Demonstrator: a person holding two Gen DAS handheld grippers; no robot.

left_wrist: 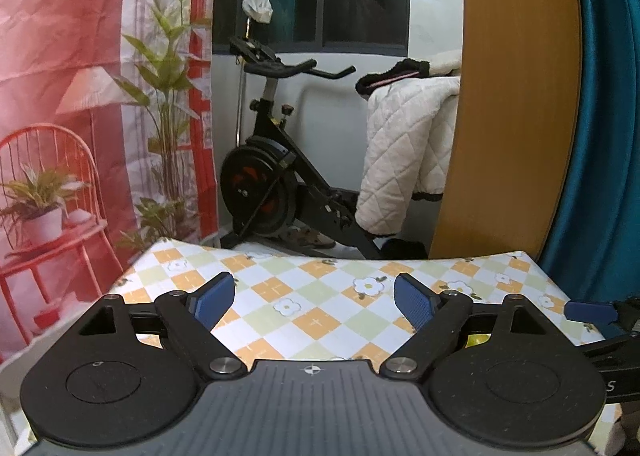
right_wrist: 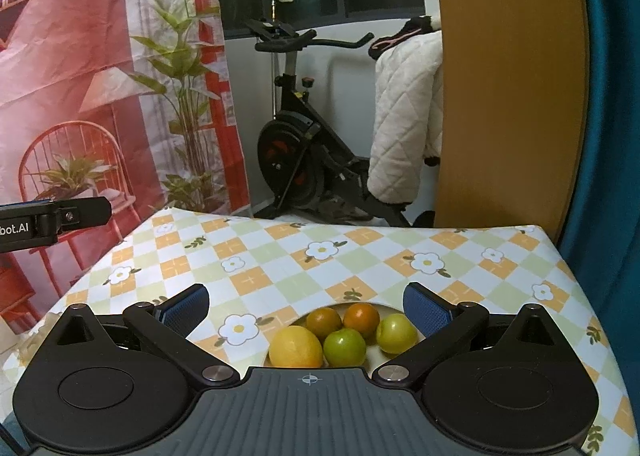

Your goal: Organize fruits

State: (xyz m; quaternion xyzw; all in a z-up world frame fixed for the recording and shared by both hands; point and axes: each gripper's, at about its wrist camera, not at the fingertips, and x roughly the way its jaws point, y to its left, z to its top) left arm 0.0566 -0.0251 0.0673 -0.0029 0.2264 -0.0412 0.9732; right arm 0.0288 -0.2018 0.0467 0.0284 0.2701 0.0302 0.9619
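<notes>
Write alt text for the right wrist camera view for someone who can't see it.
The open right gripper hovers over a pale plate holding a yellow lemon, two green round fruits and two orange-brown fruits, on a checkered floral tablecloth. A black exercise bike stands behind.

Plate (right_wrist: 390,309) mostly hidden behind the right gripper (right_wrist: 307,314), only its far rim showing. Lemon (right_wrist: 295,346) and front green fruit (right_wrist: 344,346) cut off below by that body. Yellow-green sliver (left_wrist: 478,340) behind the left gripper (left_wrist: 314,298), unidentifiable.
</notes>
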